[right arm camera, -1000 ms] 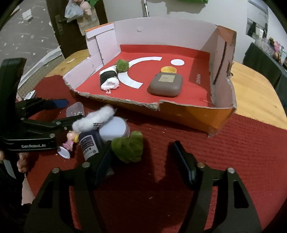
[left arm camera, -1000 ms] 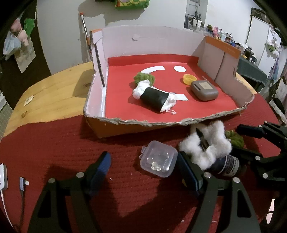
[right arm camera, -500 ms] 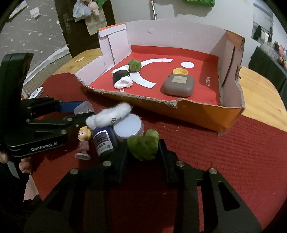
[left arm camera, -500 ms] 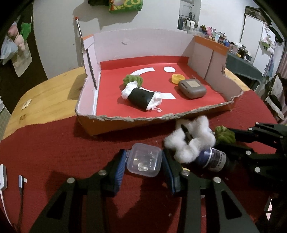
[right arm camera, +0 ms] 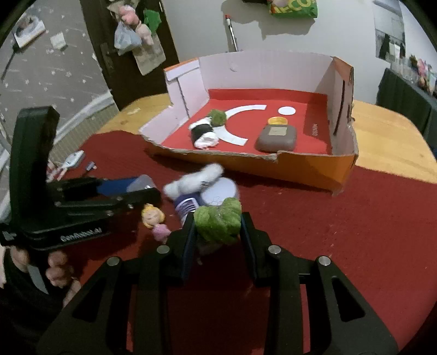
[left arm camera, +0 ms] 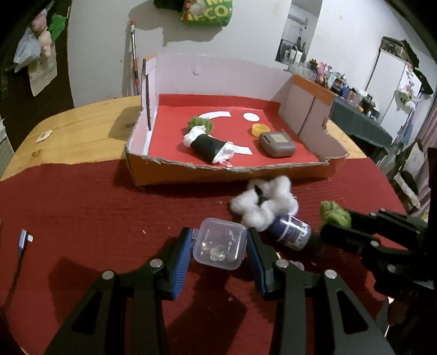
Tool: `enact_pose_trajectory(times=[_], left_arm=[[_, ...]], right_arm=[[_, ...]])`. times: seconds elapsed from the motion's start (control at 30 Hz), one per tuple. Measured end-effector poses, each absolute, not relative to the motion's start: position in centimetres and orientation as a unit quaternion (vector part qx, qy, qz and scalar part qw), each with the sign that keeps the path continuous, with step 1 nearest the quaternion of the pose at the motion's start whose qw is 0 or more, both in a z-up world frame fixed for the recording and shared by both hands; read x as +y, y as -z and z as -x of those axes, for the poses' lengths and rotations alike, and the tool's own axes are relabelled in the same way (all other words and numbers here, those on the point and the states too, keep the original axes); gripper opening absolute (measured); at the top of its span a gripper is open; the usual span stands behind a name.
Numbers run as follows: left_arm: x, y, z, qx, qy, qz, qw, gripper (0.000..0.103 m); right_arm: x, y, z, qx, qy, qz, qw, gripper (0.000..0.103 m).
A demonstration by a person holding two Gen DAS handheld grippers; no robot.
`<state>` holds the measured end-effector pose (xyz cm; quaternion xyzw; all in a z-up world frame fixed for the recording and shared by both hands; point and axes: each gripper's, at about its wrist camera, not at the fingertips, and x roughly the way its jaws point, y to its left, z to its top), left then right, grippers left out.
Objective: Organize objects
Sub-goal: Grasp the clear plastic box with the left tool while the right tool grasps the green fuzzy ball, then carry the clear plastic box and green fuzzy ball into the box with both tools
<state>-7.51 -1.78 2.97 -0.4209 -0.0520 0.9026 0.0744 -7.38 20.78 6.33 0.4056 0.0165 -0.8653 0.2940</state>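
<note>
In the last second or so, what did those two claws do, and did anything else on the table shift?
Both closed on something. The left claw shut on the clear plastic box; the right claw shut on the green pompom, and both items look raised off the red mat. The cardboard tray and its contents, the white fluffy scrunchie and the small bottle stayed put.

Small print on blue bottle (left arm camera: 291, 230) label unreadable; white fluff (left arm camera: 263, 203) covers bottle's top end. Contents of clear plastic box (left arm camera: 220, 243) too small to identify. Green bag (left arm camera: 207, 11) on wall cut off by upper frame edge. Far shelf clutter at right blurred.
</note>
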Motion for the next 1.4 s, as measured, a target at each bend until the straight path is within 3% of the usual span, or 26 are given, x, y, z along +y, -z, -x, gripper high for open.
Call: enact_pose_trajectory(times=[1.4], left_arm=[[-0.2,-4.3,5.6,-0.024,-0.916,0.393,0.077,0.042]], right_arm=[[20.8,-6.0,6.0,0.0,0.861,-0.408,0.302,0.03]])
